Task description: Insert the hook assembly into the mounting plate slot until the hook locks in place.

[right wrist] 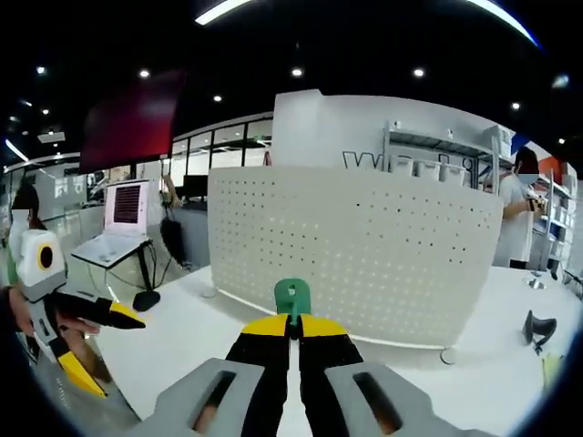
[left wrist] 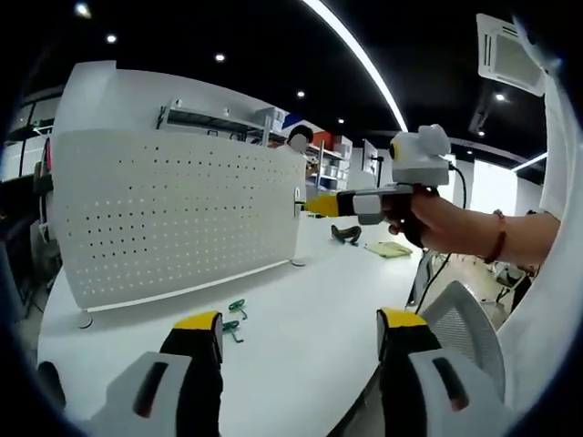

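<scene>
A white perforated mounting plate (left wrist: 173,218) stands upright on the white table (left wrist: 301,300); it also faces me in the right gripper view (right wrist: 364,255). My right gripper (right wrist: 292,326) is shut on a green hook (right wrist: 292,299), held a short way in front of the plate. From the left gripper view, the right gripper (left wrist: 311,206) hovers by the plate's right end, a hand around it. Two more green hooks (left wrist: 234,319) lie on the table before the plate. My left gripper (left wrist: 299,320) is open with nothing between its jaws, and it appears low at the left in the right gripper view (right wrist: 100,346).
A black object (left wrist: 346,234) and a yellow-green cloth (left wrist: 390,248) lie farther back on the table. A mesh office chair (left wrist: 465,319) stands at the table's right edge. A laptop on a stand (right wrist: 126,209) is off to the left, and a person (right wrist: 524,209) stands by shelves behind.
</scene>
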{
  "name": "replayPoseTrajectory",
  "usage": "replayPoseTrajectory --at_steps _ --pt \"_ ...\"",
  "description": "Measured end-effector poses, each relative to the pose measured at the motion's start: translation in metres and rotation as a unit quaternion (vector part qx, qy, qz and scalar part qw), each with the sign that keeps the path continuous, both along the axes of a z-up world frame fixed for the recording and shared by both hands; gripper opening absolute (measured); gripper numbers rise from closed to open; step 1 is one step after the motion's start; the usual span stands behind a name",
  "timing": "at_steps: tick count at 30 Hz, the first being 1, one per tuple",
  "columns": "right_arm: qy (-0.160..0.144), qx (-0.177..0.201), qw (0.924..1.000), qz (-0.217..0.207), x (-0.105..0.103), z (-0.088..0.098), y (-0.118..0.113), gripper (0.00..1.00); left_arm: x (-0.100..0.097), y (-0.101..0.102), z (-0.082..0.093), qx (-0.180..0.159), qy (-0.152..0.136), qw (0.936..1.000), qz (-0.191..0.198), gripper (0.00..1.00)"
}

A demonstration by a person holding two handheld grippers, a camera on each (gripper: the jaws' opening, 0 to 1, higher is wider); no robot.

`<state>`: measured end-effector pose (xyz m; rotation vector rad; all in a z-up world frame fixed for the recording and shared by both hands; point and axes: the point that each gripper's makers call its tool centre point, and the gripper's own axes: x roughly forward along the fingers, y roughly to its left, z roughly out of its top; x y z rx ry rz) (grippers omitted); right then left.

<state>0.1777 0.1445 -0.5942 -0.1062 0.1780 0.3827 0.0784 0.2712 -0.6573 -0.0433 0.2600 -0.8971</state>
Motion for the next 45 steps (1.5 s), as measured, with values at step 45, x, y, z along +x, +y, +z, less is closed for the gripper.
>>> replayPoseTrajectory --at_steps 45 --pt "-0.023 0.089 0.993 -0.075 0.091 0.037 -0.03 0.01 0.013 0.012 -0.009 0.005 0.014 0.9999 -0.001 0.69"
